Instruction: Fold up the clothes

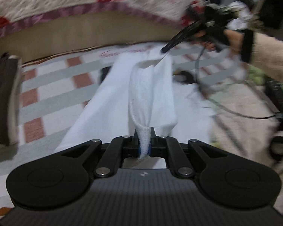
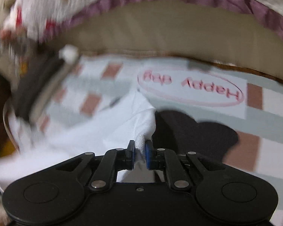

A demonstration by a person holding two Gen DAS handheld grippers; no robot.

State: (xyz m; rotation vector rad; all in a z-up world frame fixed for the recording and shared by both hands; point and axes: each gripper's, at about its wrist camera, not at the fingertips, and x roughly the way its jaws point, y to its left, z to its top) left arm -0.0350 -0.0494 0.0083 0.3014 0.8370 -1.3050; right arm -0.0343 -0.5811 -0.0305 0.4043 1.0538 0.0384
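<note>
gripping white garment (image 1: 107,101), both tongs, l (image 1: 144,141) & r (image 2: 139,151)

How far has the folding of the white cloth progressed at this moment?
Done: both grippers have taken hold; the left gripper and the right gripper are each shut on the white garment. In hand: it hangs lifted between them over the checked sheet, blurred as if in motion. Left: no neat fold is visible yet, so the folding and laying flat seem to remain.
</note>
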